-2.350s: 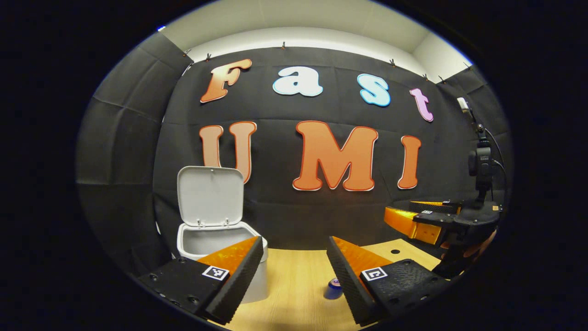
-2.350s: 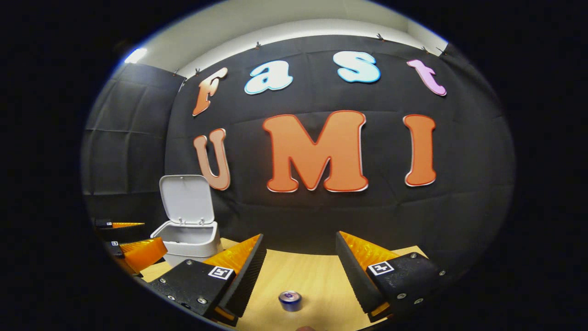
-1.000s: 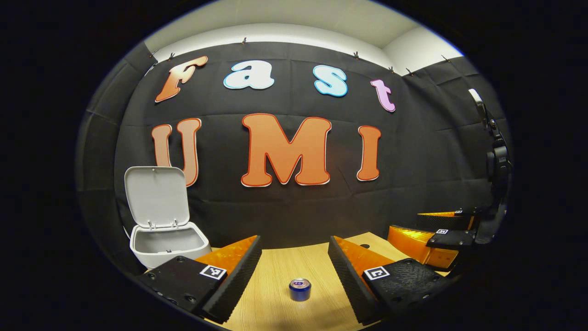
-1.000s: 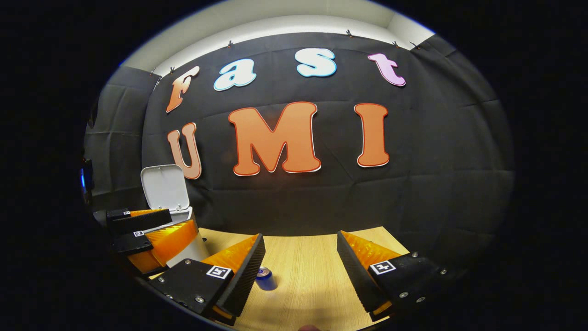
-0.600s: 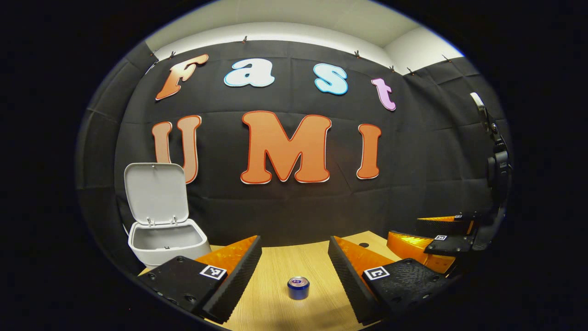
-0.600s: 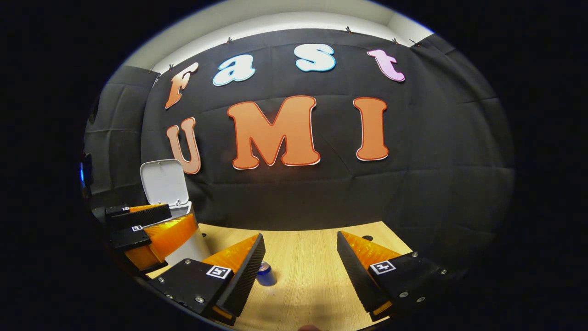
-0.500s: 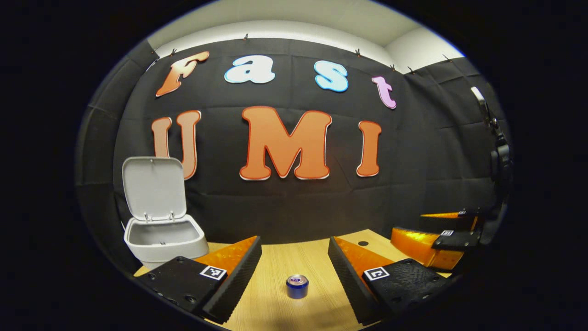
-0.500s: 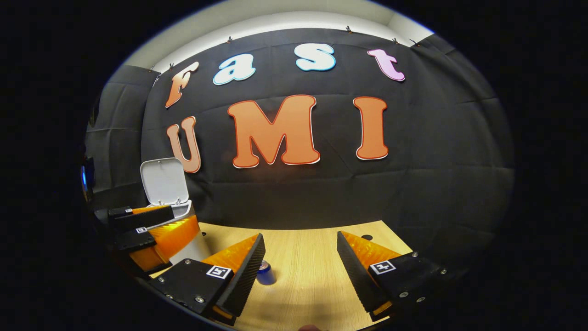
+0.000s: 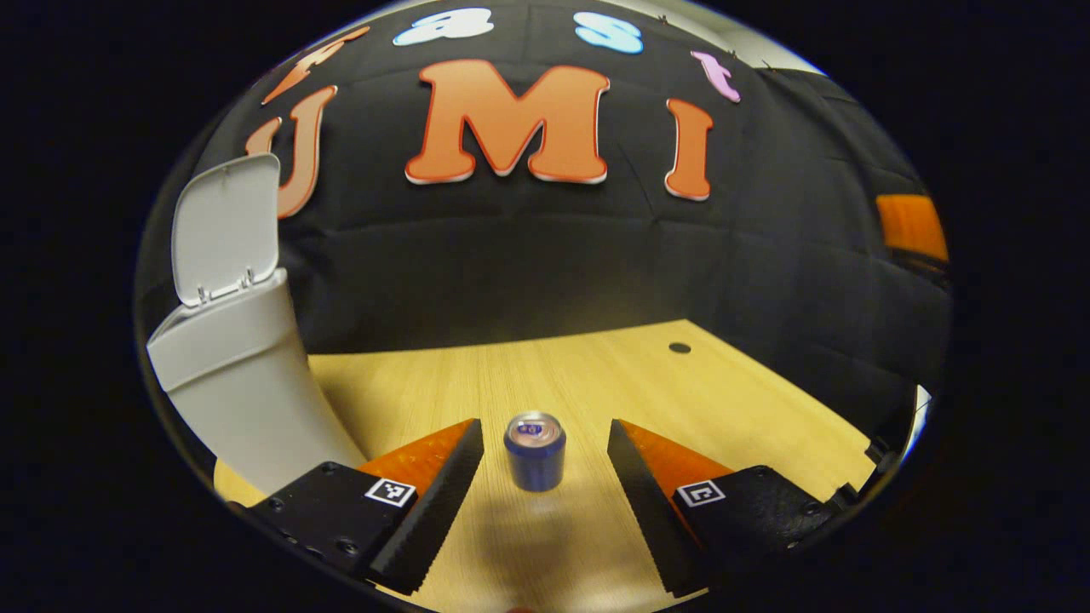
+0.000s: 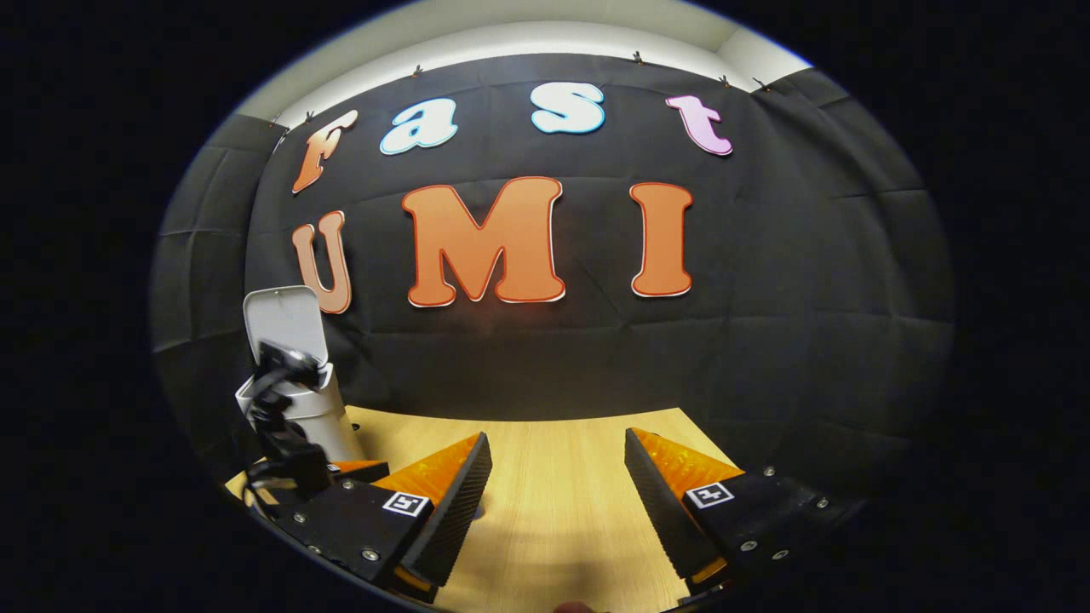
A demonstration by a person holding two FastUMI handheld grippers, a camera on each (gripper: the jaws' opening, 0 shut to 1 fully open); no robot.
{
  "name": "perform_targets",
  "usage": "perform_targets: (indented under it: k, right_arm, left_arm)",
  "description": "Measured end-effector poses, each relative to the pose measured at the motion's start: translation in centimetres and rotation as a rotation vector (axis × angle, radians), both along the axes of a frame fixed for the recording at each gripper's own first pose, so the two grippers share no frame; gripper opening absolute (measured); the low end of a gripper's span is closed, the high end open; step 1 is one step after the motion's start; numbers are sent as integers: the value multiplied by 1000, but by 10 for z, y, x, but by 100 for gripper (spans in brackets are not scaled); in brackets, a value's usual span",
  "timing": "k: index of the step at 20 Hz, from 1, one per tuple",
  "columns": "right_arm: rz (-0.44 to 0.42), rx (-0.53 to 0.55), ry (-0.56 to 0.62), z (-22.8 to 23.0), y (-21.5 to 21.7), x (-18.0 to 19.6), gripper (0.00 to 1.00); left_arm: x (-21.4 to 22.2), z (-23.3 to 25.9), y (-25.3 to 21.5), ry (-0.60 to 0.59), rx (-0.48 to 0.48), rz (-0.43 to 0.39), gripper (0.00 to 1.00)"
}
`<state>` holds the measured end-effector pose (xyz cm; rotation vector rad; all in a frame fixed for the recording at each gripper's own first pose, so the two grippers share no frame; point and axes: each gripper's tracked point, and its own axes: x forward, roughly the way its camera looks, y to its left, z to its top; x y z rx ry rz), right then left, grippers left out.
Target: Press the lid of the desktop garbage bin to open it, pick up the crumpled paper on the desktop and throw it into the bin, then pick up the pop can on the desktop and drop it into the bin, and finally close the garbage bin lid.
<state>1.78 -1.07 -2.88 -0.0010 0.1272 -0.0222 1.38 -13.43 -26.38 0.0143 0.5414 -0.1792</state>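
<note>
Bin (image 9: 230,375): far left of the left gripper view, standing on the tabletop (image 9: 681,400); lid (image 9: 226,226) tipped up and back, so the mouth is open. In the right gripper view it stands at the left too.
Left tongs (image 9: 545,443): fingers spread apart, nothing between them but air and the can; low over the tabletop.
Can (image 9: 535,449): upright on the tabletop, long axis vertical, top rim showing. It stands straight ahead of the left tongs, centred in the gap, just past the fingertips, touching neither.
Key relation: the can lies dead ahead of the left tongs, which look much the nearer; a short push forward should bring a finger to each side of its wall.
Paper: none on the tabletop, probably binned already.
Right tongs (image 10: 558,464): fingers apart, empty, with bare tabletop between them.
Risk: the can is light and tall; an off-centre close could tip it.
</note>
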Motion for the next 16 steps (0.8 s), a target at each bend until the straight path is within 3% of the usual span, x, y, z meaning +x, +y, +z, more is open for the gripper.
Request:
perform_targets:
  k: [9, 13, 14, 16]
  right_arm:
    - [-93, -41, 42, -8, -39, -5, 94]
    - [-128, -52, 69, -15, -50, -9, 94]
    - [-134, -53, 70, -15, -52, -9, 94]
    - [-143, -49, 75, -17, -53, -8, 94]
  left_arm:
    - [61, -125, 0, 188, 92, 4, 96]
    - [77, -144, -6, 207, 85, -12, 96]
    - [82, -142, -8, 192, 87, -21, 87]
    - [78, -139, -9, 196, 102, -40, 85]
